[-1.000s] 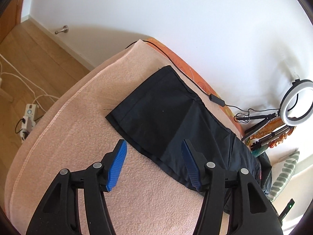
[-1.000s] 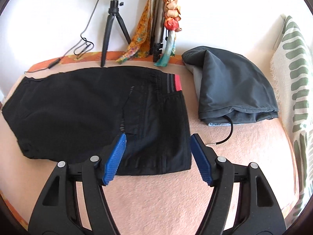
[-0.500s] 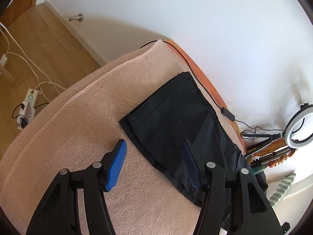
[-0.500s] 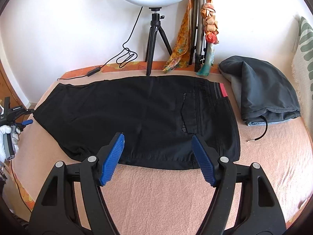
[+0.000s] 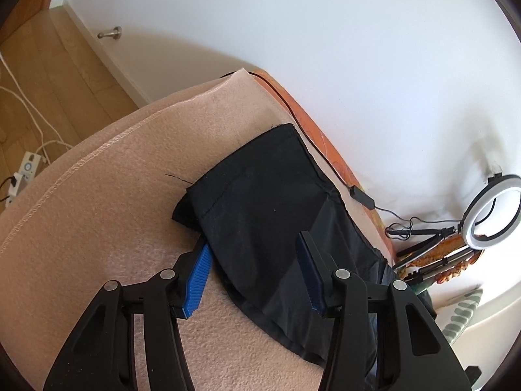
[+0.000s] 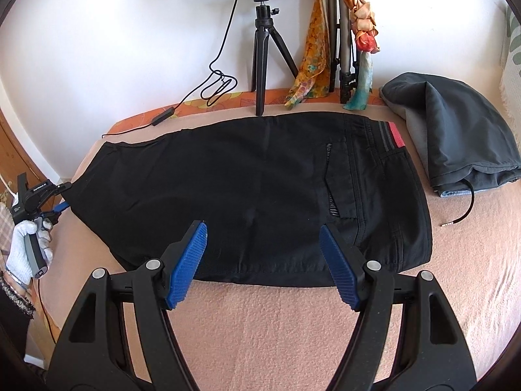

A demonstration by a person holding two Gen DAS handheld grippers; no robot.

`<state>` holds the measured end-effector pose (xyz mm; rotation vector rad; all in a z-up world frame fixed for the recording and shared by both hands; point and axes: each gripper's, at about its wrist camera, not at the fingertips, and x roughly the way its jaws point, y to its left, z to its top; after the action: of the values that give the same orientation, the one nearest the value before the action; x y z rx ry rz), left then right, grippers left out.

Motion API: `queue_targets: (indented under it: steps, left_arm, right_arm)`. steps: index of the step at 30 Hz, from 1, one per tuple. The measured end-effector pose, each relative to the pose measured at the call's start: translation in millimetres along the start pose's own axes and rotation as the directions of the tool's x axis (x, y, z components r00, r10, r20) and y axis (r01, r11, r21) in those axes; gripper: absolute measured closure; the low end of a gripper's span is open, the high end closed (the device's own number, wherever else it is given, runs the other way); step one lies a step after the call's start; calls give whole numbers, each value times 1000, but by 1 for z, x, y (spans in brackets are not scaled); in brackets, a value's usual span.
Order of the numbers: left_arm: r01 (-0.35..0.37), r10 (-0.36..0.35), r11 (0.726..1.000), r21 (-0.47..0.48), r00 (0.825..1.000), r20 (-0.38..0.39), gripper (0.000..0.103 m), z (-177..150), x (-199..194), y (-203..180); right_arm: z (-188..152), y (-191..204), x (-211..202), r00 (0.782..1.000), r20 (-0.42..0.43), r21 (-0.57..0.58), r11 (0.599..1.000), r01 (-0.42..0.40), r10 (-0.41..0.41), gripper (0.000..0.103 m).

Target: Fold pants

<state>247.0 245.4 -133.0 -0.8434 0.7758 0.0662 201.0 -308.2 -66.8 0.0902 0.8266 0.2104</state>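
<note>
Since a second ago, the left hand-held gripper (image 5: 254, 260) has closed in on the one pair of black pants (image 6: 260, 192), jaws open astride its hem at lower centre. One right hand-held gripper (image 6: 263, 247) hangs open above the near edge; one grey garment (image 6: 456, 137) lies upper right on the bed (image 6: 293, 342).

The pants (image 6: 247, 189) are matt black woven cloth, and they lie on a peach blanket (image 6: 293, 335) with a rough, fleecy surface. Both grippers, left (image 5: 257, 268) and right (image 6: 263, 254), have smooth black plastic arms and blue ribbed pads (image 6: 187, 265). The floor (image 5: 42, 75) looks like smooth light wood.
</note>
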Motion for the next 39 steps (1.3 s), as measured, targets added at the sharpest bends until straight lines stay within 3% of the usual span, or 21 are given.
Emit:
queue_targets:
  steps: [5,6,8,12,17,21,25,29,31,35,39]
  left_arm:
    - [-13,12,999,49,1000,16,56,2,8,-8]
    - [-20,19,998,53,1000,16,72,3,11,-8]
    - [-42,41,997,63,999,10,96,2,16,-5]
    - [-25,23,997,78,999,24,96,2,12,-5]
    - [-54,48,989,135,998,50,98,-1,9,-16]
    - [-34,17,979,203,996,82,98,-3,0,-42]
    - [4,-34,951,308,995,94,98,-13,-9,-81]
    - [51,-78,905,423,996,46,98,-40,-2,-123]
    - [73,-90,869,489,996,11,98,-60,6,-144]
    - [136,-101,767,626,991,-92,98,-114,25,-186]
    - [197,-85,642,741,979,-187,102,-165,43,-219]
  right_arm:
    - [1,2,2,1000,-1,15,1000,-14,14,29]
    - [2,2,3,1000,-1,14,1000,-14,14,29]
    - [2,4,4,1000,-3,9,1000,-12,12,29]
    - [1,7,6,1000,-6,-11,1000,-4,4,29]
    - [2,5,8,1000,-12,6,1000,-11,11,29]
    - [4,3,8,1000,-12,17,1000,-17,17,29]
    - [5,0,9,1000,-10,28,999,-20,21,29]
    - [7,-6,8,999,-6,52,998,-43,43,29]
    - [8,-8,8,998,-3,62,996,-57,57,29]
    - [10,-14,9,995,-1,95,991,-98,99,29]
    - [13,-24,15,988,-11,145,978,-149,152,28]
